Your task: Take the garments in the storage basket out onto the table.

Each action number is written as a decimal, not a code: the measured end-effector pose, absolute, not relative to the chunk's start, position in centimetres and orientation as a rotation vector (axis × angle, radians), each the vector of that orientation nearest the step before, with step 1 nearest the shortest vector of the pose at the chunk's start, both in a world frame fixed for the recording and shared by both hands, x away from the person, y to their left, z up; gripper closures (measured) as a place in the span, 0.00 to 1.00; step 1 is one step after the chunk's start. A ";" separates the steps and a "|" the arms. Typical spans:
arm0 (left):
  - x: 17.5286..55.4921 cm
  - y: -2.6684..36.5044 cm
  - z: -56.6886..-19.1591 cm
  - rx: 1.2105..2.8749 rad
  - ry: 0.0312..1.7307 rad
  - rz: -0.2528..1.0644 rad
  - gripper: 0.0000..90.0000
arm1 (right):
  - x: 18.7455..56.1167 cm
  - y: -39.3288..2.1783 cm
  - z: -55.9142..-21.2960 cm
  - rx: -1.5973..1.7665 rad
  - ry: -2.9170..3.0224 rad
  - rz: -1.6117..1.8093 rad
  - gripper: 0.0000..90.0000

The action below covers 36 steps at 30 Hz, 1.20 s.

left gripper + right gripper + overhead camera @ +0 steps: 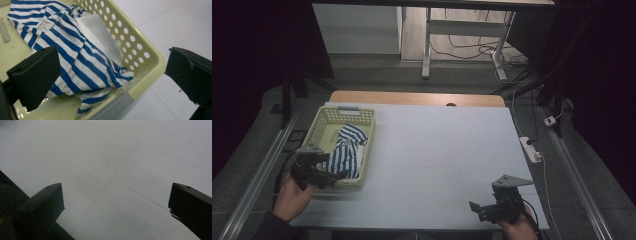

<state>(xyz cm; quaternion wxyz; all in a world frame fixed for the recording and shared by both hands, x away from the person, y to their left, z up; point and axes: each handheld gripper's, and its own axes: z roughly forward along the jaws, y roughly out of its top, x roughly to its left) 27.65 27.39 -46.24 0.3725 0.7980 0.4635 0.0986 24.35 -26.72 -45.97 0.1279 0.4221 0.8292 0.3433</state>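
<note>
The striped shirt (75, 57) lies crumpled in the yellow basket (323, 120) at the worktop's (437, 150) left edge. The left gripper (331, 176) hovers at the basket's near corner, jaws spread wide and empty — one over cloth, one outside the rim. Closing here risks pinching the plastic wall with the fabric, dragging the basket along. The right gripper (479, 209) waits apart, released

White table top (442, 150) with faint seam lines; wooden strip (417, 98) along far edge. White power strip (530, 149) at right edge, cable trailing to floor. Beyond: grey desk legs (427, 45), tangled cables (472, 47), white cabinet (357, 27). Metal rails (257, 175) flanking both sides.
</note>
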 end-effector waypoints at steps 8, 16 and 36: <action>29.3 27.3 -46.2 2.058 1.195 0.255 0.00 | 24.4 -26.7 -46.0 1.229 2.414 0.997 0.00; 31.0 27.3 -46.1 2.079 1.196 0.266 0.00 | 24.4 -26.7 -46.0 1.227 2.417 0.996 0.00; 35.7 28.0 -46.7 2.117 1.218 0.264 0.00 | 24.5 -26.7 -46.0 1.231 2.428 0.988 0.00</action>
